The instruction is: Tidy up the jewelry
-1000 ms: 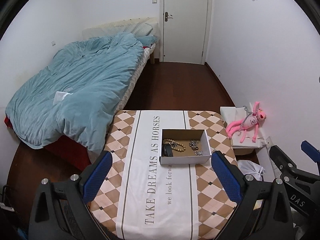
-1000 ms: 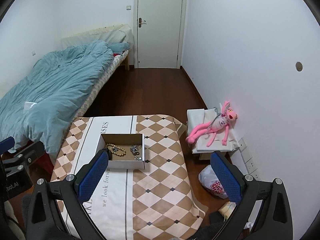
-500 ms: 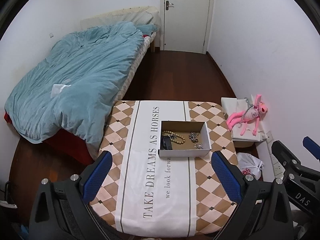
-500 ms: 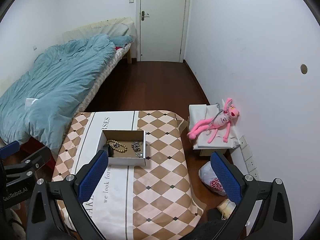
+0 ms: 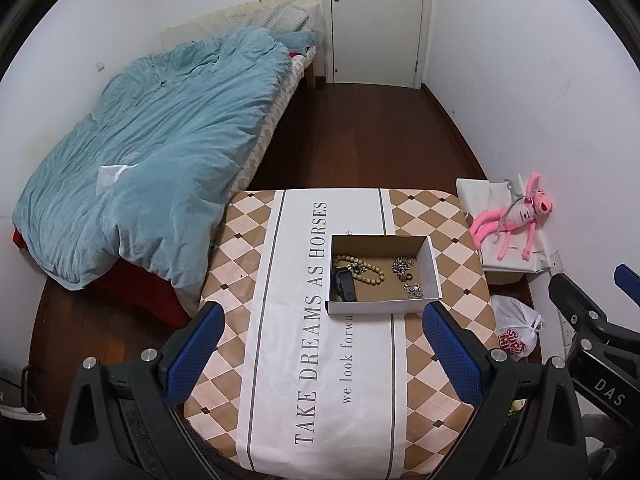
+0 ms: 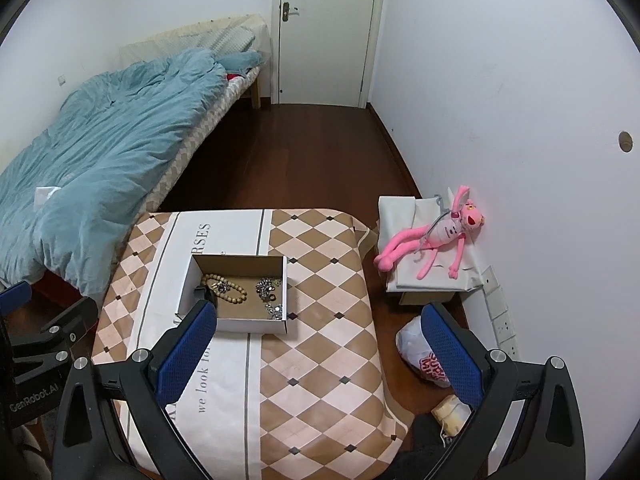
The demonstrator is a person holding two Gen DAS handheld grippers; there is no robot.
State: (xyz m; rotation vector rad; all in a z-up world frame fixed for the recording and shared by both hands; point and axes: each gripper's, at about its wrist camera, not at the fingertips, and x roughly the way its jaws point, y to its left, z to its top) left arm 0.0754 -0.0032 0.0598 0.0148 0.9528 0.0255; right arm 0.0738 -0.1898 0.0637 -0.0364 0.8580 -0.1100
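Observation:
An open cardboard box (image 5: pixel 434 264) (image 6: pixel 285 280) stands on the table with the checked cloth (image 5: pixel 360 380) (image 6: pixel 328 340). Inside lie a beaded bracelet (image 5: pixel 370 270) (image 6: pixel 228 288), silvery jewelry pieces (image 5: pixel 402 266) (image 6: pixel 267 287) and a dark object (image 5: pixel 344 286). My left gripper (image 5: pixel 322 354) is open and empty, held high above the table's near side. My right gripper (image 6: pixel 316 354) is open and empty, high above the table's right part; its left finger (image 6: pixel 188 344) overlaps the box's near corner in view.
A bed with a blue duvet (image 5: pixel 160 152) stands left of the table. A pink plush toy (image 5: pixel 516 216) (image 6: pixel 436 236) lies on a low white stand by the right wall. A plastic bag (image 5: pixel 516 332) (image 6: pixel 424 352) lies on the wooden floor. A closed door (image 5: pixel 376 20) is at the back.
Both grippers have risen and pulled back from the table, so the box looks smaller and more of the table and floor shows. Both stay open and empty.

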